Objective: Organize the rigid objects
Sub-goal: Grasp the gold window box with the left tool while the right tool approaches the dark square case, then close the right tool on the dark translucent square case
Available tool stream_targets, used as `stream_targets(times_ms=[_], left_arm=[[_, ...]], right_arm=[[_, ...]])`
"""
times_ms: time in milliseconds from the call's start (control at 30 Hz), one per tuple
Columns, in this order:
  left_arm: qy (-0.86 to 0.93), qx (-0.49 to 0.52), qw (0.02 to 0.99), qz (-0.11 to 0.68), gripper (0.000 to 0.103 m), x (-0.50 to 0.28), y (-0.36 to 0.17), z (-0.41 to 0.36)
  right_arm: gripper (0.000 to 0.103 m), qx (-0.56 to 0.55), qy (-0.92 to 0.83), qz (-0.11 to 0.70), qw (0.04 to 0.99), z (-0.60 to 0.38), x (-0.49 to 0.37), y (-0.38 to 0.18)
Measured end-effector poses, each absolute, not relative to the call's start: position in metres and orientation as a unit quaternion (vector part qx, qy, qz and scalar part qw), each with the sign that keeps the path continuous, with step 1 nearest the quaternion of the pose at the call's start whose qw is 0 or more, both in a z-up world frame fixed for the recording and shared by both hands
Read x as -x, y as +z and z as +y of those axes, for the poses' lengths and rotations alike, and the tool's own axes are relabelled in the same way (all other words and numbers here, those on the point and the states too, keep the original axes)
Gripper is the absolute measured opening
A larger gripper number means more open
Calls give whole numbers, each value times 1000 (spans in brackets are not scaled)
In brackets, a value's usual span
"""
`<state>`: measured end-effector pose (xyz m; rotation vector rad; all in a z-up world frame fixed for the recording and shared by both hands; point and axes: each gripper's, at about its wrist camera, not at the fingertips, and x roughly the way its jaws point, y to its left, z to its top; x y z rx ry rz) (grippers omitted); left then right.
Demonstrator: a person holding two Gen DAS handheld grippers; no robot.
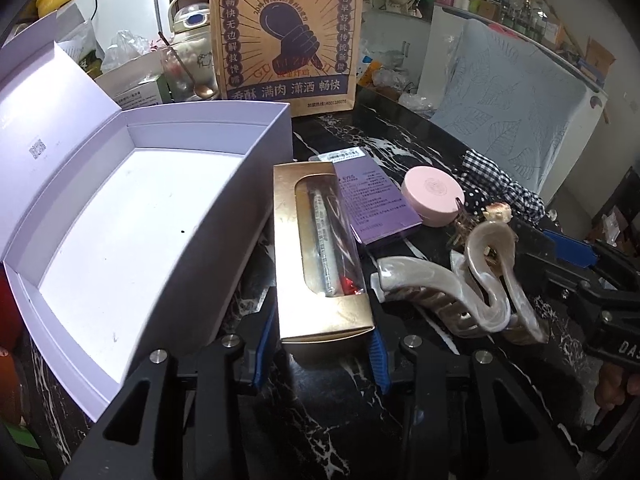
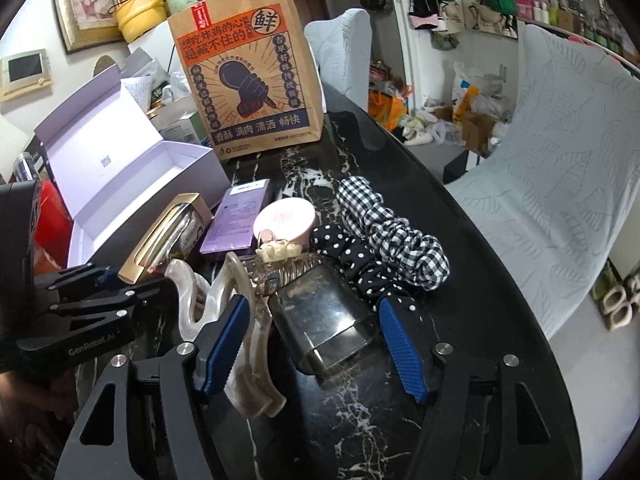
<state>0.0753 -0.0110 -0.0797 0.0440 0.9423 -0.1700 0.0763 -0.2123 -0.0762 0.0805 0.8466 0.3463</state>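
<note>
My left gripper [image 1: 322, 354] has its blue pads on both sides of the near end of a gold window box [image 1: 320, 256], which also shows in the right wrist view [image 2: 160, 236]. An open white box [image 1: 132, 216] lies to its left. My right gripper [image 2: 316, 340] is open around a dark glass bottle [image 2: 324, 320] lying on the black marble table [image 2: 420, 400]. A pearly hair claw [image 1: 476, 292] lies between the two grippers. A purple box [image 1: 376, 208] and a pink round jar [image 1: 434, 196] lie behind.
A brown paper bag [image 2: 252, 84] stands at the back of the table. Gingham and polka-dot scrunchies [image 2: 384, 236] lie right of the bottle. A small clear clip [image 2: 280, 256] sits behind the bottle. Chairs with grey covers [image 2: 560, 184] stand off the table's right edge.
</note>
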Motion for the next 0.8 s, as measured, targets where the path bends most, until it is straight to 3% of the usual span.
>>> stream_targets(times_ms=[67,200,467,733,800], left_arm=[[-85,-16,886,456,38,-72,-79,-9],[-86,-12,883,461,38,-62,-78,-8],[-87,-5,876,475,38,-23,-76,-6],[-102,5,875,473,38,11,-76,-4],[-102,-4,878,467,38,16,-77,-5]], right_arm=[[53,-37,164,409,897,-213,-75,-77],[52,-32,165,405,898,-212,-72,-77],[37,-30,169,398,901,-213,-51,-74],[36,-37,171,403,898,-210,-29,-78],[45,-37,163,400,901,-209,-25,-78]])
